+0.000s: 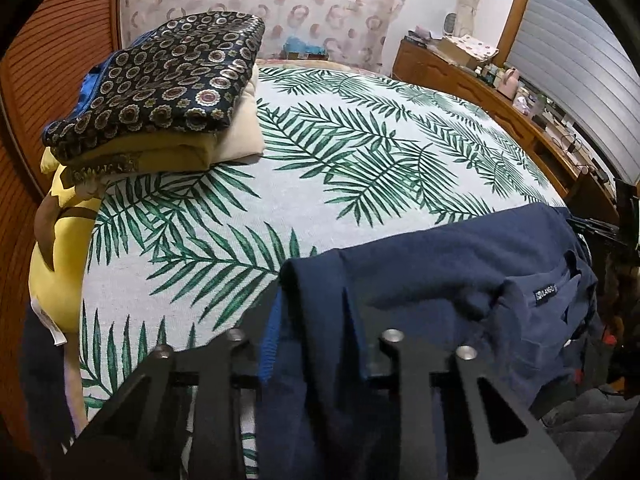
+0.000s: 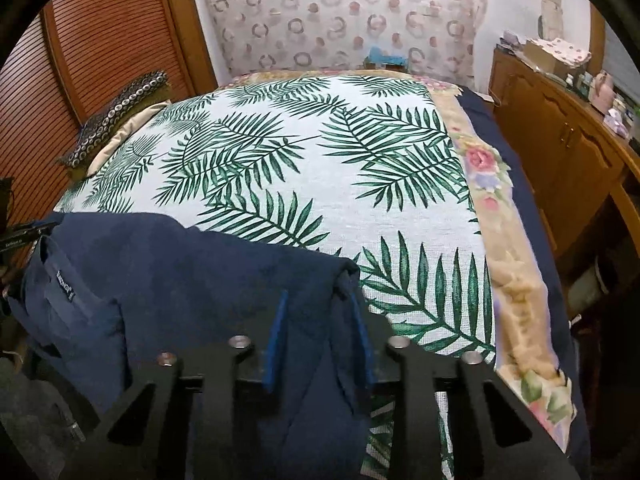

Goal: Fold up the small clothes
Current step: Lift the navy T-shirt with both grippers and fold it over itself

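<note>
A: Where is the navy shirt [image 1: 432,264] right now?

B: Off the bed, by the look of it. It hangs between the 2 grippers at the near edge of the palm-leaf bedspread [image 1: 360,152], with the collar and its label sagging in the middle.

A: And the grip?

B: The left gripper [image 1: 316,320] has its blue-padded fingers closed down on a bunch of cloth at 1 end of the top edge. The right gripper [image 2: 320,320] is the mirror of that: fingers pinched onto the other end, fabric draped down between them. (Neither looks fully closed, since the cloth fills the gap.)

A: So what does the next move turn on?

B: The shirt's long axis runs side to side, from one gripper to the other, and the open bedspread lies straight ahead of both. My guess is the shirt needs carrying forward and laying flat, keeping that top edge taut and level so it lands square.

A: Anything in the way?

B: A stack of folded clothes [image 1: 160,92] sits at the far left of the bed, well apart from the shirt. The left side is nearer to it, so drifting that way would be the risk.
</note>
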The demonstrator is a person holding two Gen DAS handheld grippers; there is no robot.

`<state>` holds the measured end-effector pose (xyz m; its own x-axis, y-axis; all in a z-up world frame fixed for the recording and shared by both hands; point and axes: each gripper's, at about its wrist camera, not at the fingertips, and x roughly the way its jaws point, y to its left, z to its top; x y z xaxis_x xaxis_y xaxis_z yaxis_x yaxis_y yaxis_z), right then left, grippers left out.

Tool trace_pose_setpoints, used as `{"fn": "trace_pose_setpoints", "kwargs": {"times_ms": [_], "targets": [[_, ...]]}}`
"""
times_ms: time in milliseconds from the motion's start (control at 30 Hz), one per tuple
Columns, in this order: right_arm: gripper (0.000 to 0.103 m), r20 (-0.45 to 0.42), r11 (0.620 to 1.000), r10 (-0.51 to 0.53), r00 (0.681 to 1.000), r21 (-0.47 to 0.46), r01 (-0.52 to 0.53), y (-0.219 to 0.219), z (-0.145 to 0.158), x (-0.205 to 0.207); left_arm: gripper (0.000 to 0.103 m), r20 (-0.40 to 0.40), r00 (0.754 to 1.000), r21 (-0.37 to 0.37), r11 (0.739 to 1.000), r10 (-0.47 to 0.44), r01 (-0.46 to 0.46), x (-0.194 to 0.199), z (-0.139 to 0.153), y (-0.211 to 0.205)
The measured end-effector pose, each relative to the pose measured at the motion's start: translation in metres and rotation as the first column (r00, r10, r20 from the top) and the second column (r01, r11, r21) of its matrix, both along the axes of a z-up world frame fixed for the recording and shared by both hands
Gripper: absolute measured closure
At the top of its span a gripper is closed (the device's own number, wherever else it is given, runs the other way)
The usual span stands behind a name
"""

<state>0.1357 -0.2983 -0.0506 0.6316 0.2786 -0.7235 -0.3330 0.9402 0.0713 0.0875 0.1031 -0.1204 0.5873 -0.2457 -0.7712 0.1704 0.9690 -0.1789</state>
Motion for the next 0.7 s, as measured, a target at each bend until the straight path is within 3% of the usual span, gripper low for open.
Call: {"fn": "trace_pose_setpoints", "kwargs": {"times_ms": [67,200,367,533,700], "targets": [[0.095,-0.007,1.0,0.018,1.0,0.024,-0.018,0.0,0.0,-0.002,0.09,0.005,1.0,0.002,1.0,-0.011,0.011,-0.002,0.002,-0.004],[0.097,0.04,0.997,0.026,0.999,0.072,-0.029,-0.002,0.008,-0.018,0.092,0.061,0.998,-0.014,1.0,-0.006,0.007,-0.018,0.02,-0.009],[0.098,0.15,0.989,0.02,0.989,0.141,-0.042,-0.011,0.035,-0.056,0.092,0.182,0.983,-0.056,0.998,-0.016,0.027,-0.056,0.065,-0.017],[0.098,0.261,0.987,0.016,0.965,0.152,-0.057,-0.022,0.07,-0.101,0.092,0.321,0.947,-0.09,0.994,-0.026,0.057,-0.103,0.116,-0.02],[0.098,0.38,0.983,0.012,0.925,0.165,-0.081,-0.036,0.111,-0.148,0.092,0.433,0.9,-0.077,0.993,-0.048,0.09,-0.133,0.165,-0.024]]}}
